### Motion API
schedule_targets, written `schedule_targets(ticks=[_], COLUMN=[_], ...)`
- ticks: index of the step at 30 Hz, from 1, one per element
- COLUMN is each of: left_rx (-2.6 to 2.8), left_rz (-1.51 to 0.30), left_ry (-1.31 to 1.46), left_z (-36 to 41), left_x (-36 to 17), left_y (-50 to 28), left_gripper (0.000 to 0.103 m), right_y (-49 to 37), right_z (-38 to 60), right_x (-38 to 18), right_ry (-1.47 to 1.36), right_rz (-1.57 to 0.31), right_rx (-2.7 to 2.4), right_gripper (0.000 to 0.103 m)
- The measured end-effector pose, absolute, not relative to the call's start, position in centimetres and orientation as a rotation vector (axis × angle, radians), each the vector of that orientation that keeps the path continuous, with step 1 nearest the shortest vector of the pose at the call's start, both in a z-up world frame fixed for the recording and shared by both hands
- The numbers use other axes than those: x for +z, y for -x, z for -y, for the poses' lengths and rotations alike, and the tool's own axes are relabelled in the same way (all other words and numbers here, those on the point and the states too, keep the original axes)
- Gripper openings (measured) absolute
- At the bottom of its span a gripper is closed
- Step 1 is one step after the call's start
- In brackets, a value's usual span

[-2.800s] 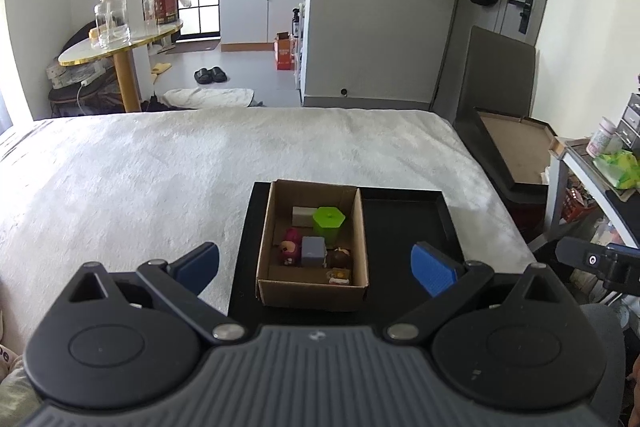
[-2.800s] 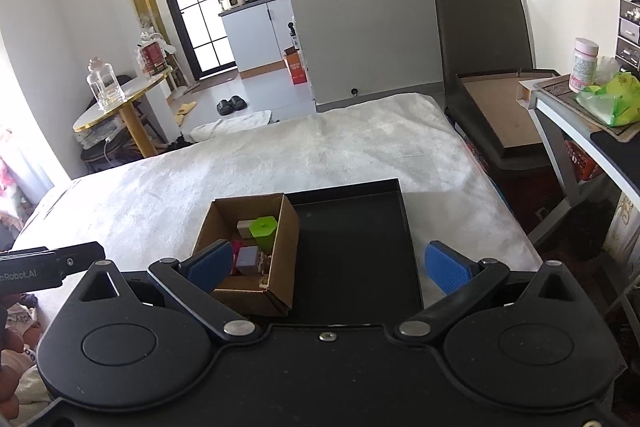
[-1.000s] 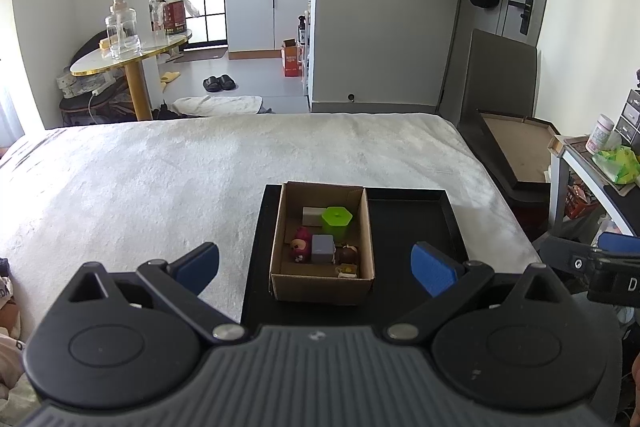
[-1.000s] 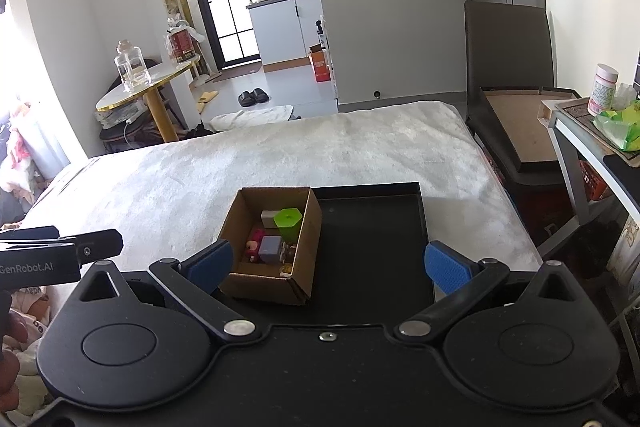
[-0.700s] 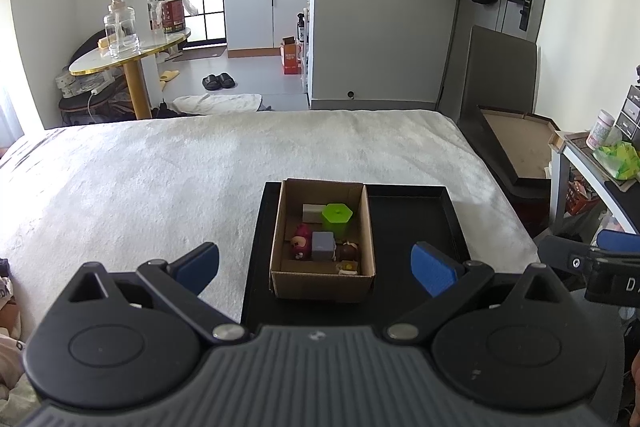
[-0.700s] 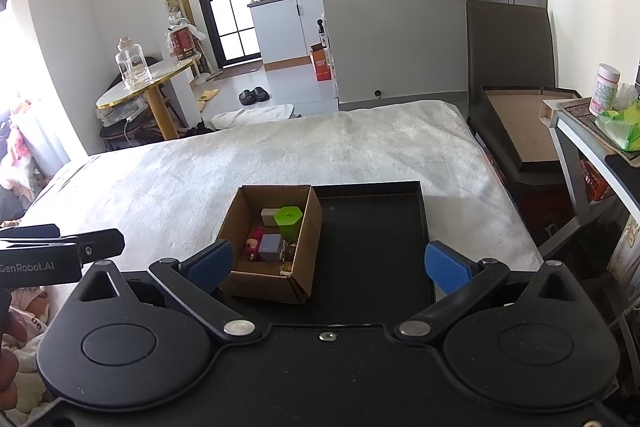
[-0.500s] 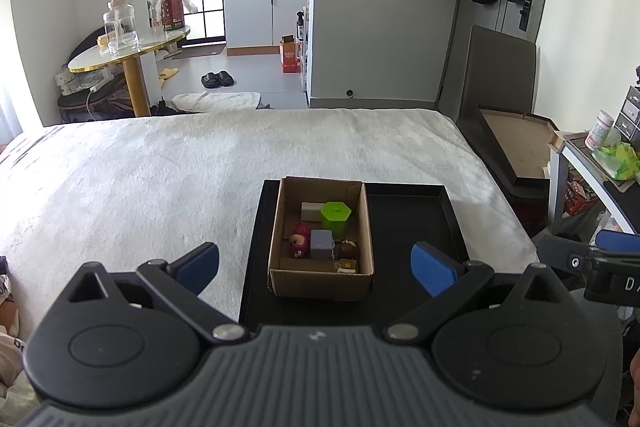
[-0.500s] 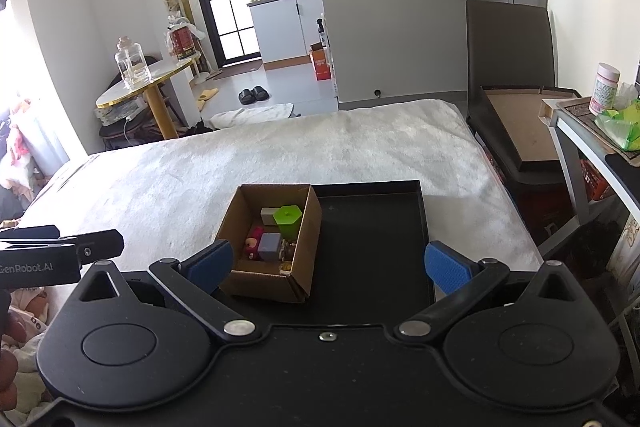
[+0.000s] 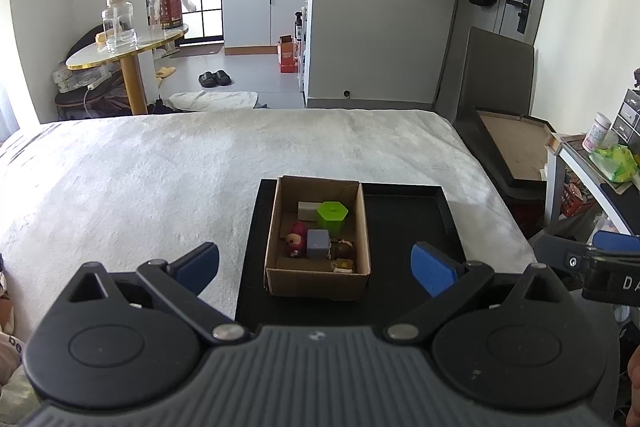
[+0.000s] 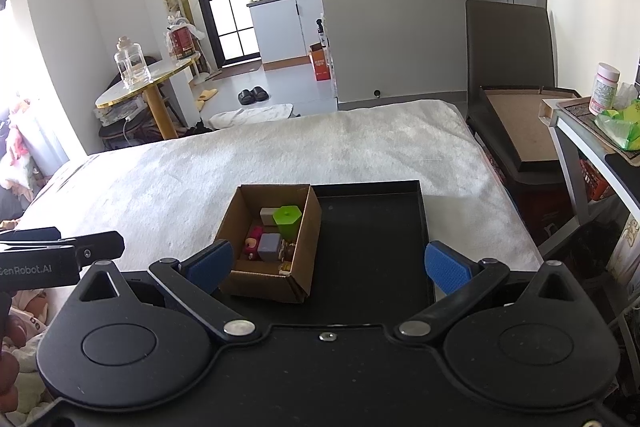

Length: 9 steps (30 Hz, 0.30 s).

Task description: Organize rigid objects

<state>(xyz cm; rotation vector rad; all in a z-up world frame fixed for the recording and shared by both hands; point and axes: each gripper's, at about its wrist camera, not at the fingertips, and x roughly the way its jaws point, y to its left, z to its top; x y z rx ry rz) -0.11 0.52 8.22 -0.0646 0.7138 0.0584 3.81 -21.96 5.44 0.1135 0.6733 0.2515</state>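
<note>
A small cardboard box stands on the left part of a black tray on the white bed. In the box lie a green hexagonal block, a grey cube, a white block, a red figure and a brown figure. My left gripper is open and empty, above the near end of the box. My right gripper is open and empty, above the tray's near edge.
The white bed cover spreads left and far of the tray. A dark chair with a framed board stands right of the bed. A shelf with a bottle and green bag is at far right. A round table stands far left.
Both grippers have drawn back and risen slightly, so the box and tray appear a little farther away. Both stay open. The objects in the box have not moved.
</note>
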Motion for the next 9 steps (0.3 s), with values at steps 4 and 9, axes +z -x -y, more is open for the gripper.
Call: schedule_targets(ticks=[4,9], left_rx=[0.05,0.049], left_rz=[-0.715,-0.718], left_ry=[0.068,0.072], left_z=[-0.7,-0.81], left_x=[8.27,8.18], left_y=[0.1,0.02], left_gripper=[0.102,0.102], right_y=[-3.84,-3.93], right_z=[21.94,21.82], right_x=[5.38,5.24], right_ry=[-0.112,-0.108], right_rz=[-0.671,-0.674], right_rx=[0.255,0.26], right_gripper=[0.103,0.103])
